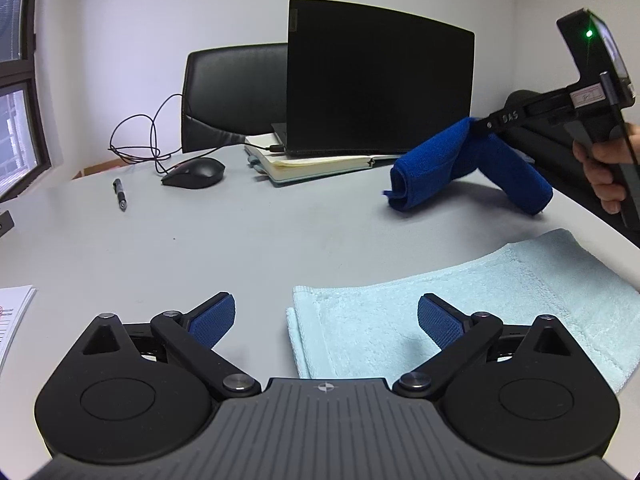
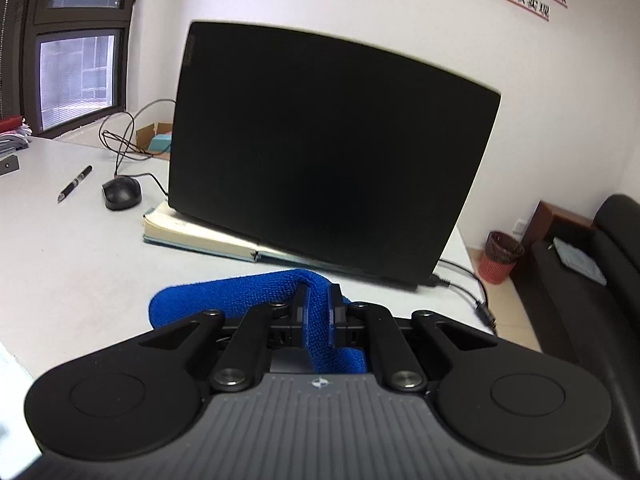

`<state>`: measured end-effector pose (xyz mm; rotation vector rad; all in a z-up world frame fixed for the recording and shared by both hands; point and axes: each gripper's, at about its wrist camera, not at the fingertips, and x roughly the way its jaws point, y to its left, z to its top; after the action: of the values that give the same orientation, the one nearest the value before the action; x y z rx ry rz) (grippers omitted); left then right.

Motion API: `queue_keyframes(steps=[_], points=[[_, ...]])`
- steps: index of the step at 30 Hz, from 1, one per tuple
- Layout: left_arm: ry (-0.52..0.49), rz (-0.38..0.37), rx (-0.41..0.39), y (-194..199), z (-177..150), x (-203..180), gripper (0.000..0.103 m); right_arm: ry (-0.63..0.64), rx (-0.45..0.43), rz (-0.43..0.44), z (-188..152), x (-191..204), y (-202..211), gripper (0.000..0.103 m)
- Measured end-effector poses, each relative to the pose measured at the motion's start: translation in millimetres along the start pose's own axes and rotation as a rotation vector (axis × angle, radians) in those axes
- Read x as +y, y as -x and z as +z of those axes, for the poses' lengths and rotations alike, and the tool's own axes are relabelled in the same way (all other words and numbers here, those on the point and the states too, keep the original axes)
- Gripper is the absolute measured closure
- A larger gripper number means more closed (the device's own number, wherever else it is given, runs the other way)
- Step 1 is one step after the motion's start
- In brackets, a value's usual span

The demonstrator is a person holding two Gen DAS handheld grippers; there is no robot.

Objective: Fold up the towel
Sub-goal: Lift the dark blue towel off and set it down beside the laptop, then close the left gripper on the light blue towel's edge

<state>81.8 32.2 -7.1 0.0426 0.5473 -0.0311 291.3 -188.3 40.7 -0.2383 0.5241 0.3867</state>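
Grey counter (image 1: 240,240) carries a dark laptop (image 1: 376,76) and a pale towel (image 1: 460,312) lying folded flat by its near edge. Beyond it, the right claw (image 2: 318,300), clamped shut, lifts a blue towel (image 1: 460,164) draped off the surface. Left claw (image 1: 326,320) gapes wide, empty, over the pale towel's corner.
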Motion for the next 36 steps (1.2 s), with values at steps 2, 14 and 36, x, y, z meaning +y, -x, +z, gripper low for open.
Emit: queue_keyframes(steps=[2, 14, 36], points=[[0.004, -0.002, 0.006, -3.0, 0.5, 0.4, 0.005, -0.011, 0.019, 0.012, -3.1, -0.7, -6.4, 0.093], [-0.024, -0.034, 0.008, -8.3, 9.8, -2.7, 0.010, -0.042, -0.014, 0.051, 0.6, -4.8, 15.6, 0.056], [-0.003, -0.068, 0.102, -30.7, 16.9, 15.0, 0.071, -0.002, -0.058, 0.148, -10.7, 12.0, 99.9, 0.056]])
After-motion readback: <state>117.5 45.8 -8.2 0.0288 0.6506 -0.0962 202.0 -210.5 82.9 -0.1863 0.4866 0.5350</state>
